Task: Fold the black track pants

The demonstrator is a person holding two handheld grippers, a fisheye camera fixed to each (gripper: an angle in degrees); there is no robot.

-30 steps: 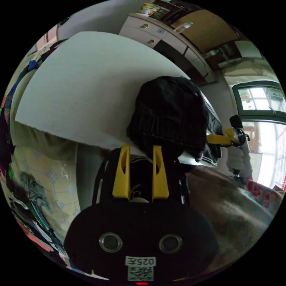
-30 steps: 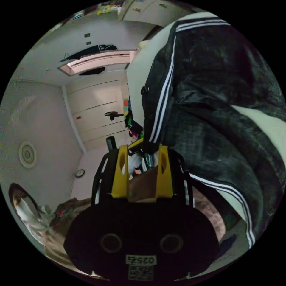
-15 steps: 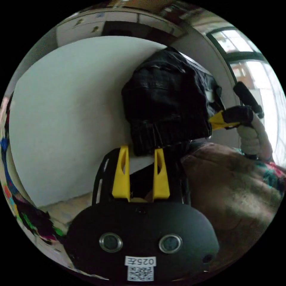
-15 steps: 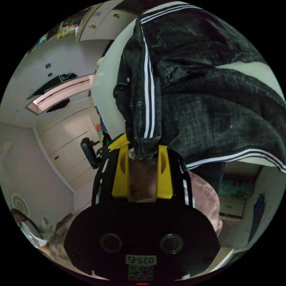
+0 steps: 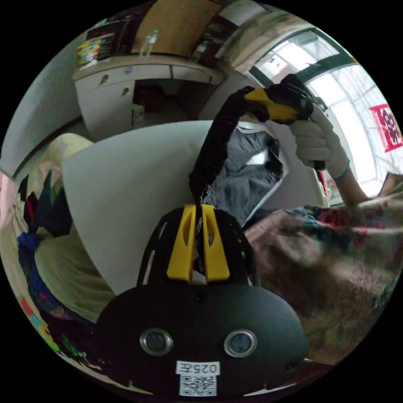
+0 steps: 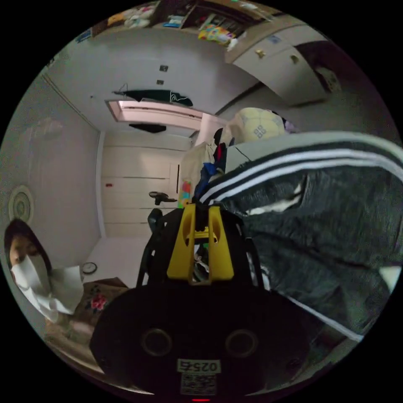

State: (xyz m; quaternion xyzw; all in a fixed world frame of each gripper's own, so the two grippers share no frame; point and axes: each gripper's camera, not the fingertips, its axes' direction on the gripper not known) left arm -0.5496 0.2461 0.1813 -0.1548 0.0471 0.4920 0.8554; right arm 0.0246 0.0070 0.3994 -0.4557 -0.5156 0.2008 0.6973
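Left gripper [image 5: 198, 206] and right gripper [image 5: 252, 103], both closed on one raised edge of the black track pants [image 5: 243, 180]. The remaining fabric lies near the right edge of the white table [image 5: 126, 189], whose left portion is bare.

Track pants [image 6: 319, 226] cut off, blurred

Off to the tongs' left there's a heap of clothes [image 5: 46, 235] next to a white board [image 5: 126, 184], white drawers [image 5: 126, 90] further up past them, plus a bright window [image 5: 348, 109] on the right side.
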